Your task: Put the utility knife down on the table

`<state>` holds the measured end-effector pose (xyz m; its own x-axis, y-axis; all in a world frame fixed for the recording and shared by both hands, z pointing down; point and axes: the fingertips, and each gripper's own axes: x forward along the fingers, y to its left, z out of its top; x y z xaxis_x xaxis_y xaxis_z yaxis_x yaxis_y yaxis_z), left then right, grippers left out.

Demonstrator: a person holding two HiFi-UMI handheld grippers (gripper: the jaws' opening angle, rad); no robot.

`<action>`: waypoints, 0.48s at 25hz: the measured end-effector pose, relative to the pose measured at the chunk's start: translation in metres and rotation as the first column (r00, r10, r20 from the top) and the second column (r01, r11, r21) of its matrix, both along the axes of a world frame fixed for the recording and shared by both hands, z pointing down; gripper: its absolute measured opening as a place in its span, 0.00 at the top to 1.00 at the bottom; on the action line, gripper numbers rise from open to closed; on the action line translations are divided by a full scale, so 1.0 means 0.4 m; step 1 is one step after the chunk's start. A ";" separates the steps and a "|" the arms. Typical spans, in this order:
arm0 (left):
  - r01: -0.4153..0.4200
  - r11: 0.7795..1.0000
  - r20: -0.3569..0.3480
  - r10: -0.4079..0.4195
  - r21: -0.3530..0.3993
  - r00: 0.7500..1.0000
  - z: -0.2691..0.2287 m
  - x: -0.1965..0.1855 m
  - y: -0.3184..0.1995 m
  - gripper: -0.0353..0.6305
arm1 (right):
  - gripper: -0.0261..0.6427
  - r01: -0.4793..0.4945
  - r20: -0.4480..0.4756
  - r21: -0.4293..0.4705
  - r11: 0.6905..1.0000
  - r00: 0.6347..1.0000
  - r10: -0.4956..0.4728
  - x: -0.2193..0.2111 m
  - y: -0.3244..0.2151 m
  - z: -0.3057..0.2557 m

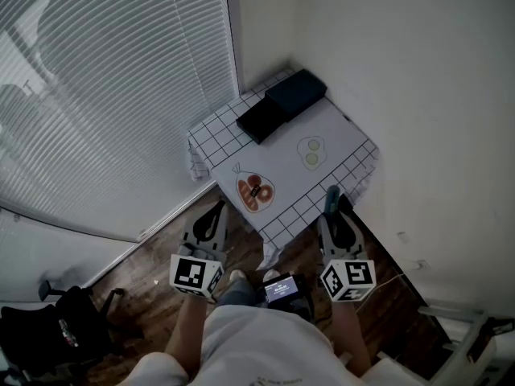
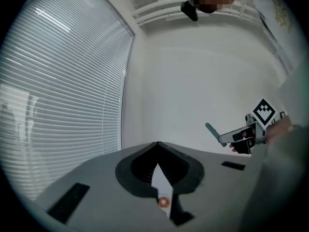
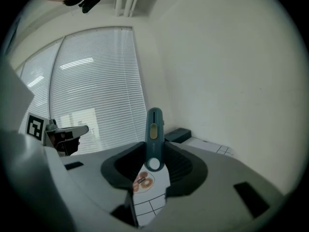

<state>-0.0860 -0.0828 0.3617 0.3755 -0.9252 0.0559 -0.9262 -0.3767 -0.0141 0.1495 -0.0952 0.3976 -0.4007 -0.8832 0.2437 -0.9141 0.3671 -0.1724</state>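
The utility knife, blade not discernible, sat clamped in the fingers of the right gripper; the left gripper was closed, empty, beside the bench.

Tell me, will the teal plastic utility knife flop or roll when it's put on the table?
Probably stiff: the teal plastic utility knife stands straight out of the right gripper without bending. It likely won't roll, since its body looks flat. It looks slim, so probably light.
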 end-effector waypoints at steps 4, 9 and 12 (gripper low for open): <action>-0.004 1.000 -0.003 0.004 -0.011 1.000 0.011 0.000 -0.022 0.94 | 0.76 0.002 -0.011 -0.011 1.000 1.000 -0.002 -0.003 -0.016 0.010; -0.026 0.999 -0.006 0.026 -0.018 1.000 0.020 0.001 -0.068 0.94 | 0.76 0.001 -0.033 -0.017 1.000 0.999 -0.002 -0.009 -0.045 0.021; -0.036 0.999 -0.003 0.036 -0.025 0.999 0.035 -0.007 -0.096 0.94 | 0.76 -0.009 -0.050 -0.022 1.000 0.999 0.008 -0.010 -0.058 0.029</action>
<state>-0.0889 -0.1213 0.3757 0.4085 -0.9094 0.0776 -0.9121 -0.4099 -0.0020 0.1454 -0.1183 0.4091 -0.3803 -0.8806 0.2829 -0.9247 0.3562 -0.1342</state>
